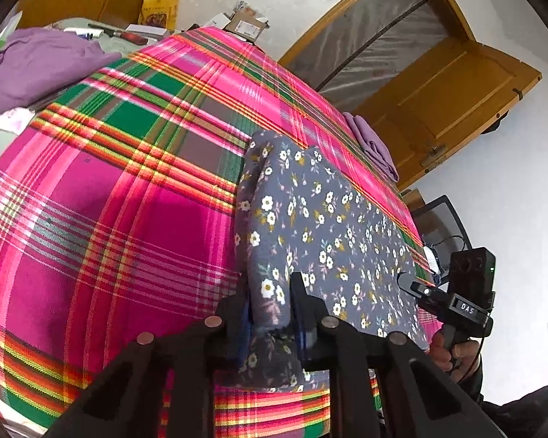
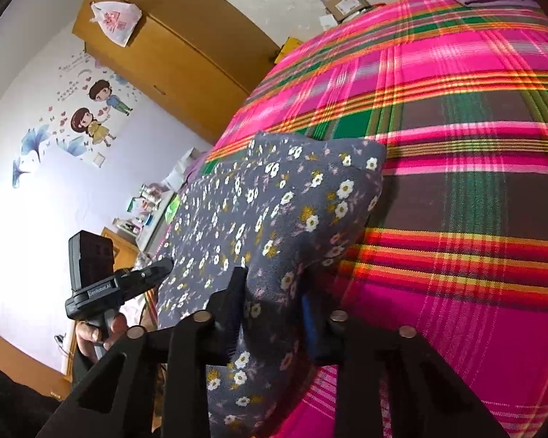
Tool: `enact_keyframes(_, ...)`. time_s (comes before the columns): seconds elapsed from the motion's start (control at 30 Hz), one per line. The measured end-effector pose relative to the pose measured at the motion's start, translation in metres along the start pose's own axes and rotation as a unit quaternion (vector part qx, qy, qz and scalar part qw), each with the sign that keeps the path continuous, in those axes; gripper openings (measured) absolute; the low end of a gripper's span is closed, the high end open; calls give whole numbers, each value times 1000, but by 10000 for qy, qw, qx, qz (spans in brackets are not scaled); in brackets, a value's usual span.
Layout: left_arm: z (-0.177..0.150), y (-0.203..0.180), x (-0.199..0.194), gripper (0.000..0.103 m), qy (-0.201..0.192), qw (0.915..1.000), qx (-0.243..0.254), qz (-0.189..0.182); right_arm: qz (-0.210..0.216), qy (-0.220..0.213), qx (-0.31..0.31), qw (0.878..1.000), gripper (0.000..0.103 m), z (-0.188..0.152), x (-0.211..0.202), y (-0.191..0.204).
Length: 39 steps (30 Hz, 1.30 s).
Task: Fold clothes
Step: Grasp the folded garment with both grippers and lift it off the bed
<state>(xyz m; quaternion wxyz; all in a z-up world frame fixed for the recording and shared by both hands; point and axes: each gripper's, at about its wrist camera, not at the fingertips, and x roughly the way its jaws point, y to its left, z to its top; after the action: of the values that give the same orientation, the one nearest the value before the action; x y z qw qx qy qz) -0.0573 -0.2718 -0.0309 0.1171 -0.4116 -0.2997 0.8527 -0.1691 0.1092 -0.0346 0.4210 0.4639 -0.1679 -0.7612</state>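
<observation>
Item: floral cloth [image 1: 321, 219], grey-blue with small white and yellow flowers. It lies partly folded on the bed [image 1: 109, 182], near the front edge, and both claws lift its near corners off the cover.

Left claw [image 1: 270, 314]: pinching a rolled fold of the cloth at its left near corner. The fabric fills the gap between the two black fingers [image 1: 303, 292] and hangs below them.

Right claw [image 2: 274, 303]: pinching the opposite near corner. The cloth bunches up between its fingers [image 2: 233, 292] and drapes down past them, and the far corner of that bunch stands up off the bed.

Each wrist view shows the other claw at the far side of the cloth, with a hand [image 1: 453, 354] on its handle. From there I cannot tell how its jaws stand.

Bed: covered with a plaid sheet in pink, green, red and yellow, flat and smooth apart from where the cloth lies.

Purple garment [image 1: 374, 146]: folded, at the bed's far edge, well apart from the floral cloth.

Purple heap [image 1: 36, 65]: loose fabric to the left, beyond the bed.

Wooden door [image 1: 445, 102]: stands open, behind the bed.

Wardrobe [image 2: 171, 47]: wooden, against the wall, with a plastic bag [image 2: 117, 22] hanging on it.

Wall stickers [image 2: 91, 109]: two cartoon figures with hearts.

Cardboard box [image 1: 244, 25]: behind the bed's far end.
</observation>
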Motion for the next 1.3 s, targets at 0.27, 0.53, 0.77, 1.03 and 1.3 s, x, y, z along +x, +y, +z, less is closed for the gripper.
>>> enact_keyframes(0.27,11,-33,-13,17,-267,9987,381,-208,-62,-338,-457,9984,20,7,-18,18)
enact_keyframes(0.53,37,-82,13,17,-230,9944,953,-389,-385,-750,-615,9945,19,29,-53,10)
enact_keyframes(0.77,60,-128,65,17,52,9889,1373,-563,-962,-1094,-659,9871,19,55,-91,-22)
enact_keyframes(1.03,85,-195,125,17,181,9798,1825,-795,-1647,-1396,-706,9739,18,93,-138,-64)
enact_keyframes(1.3,104,-257,178,17,181,9711,2139,-1041,-2165,-1638,-720,9597,17,136,-188,-108)
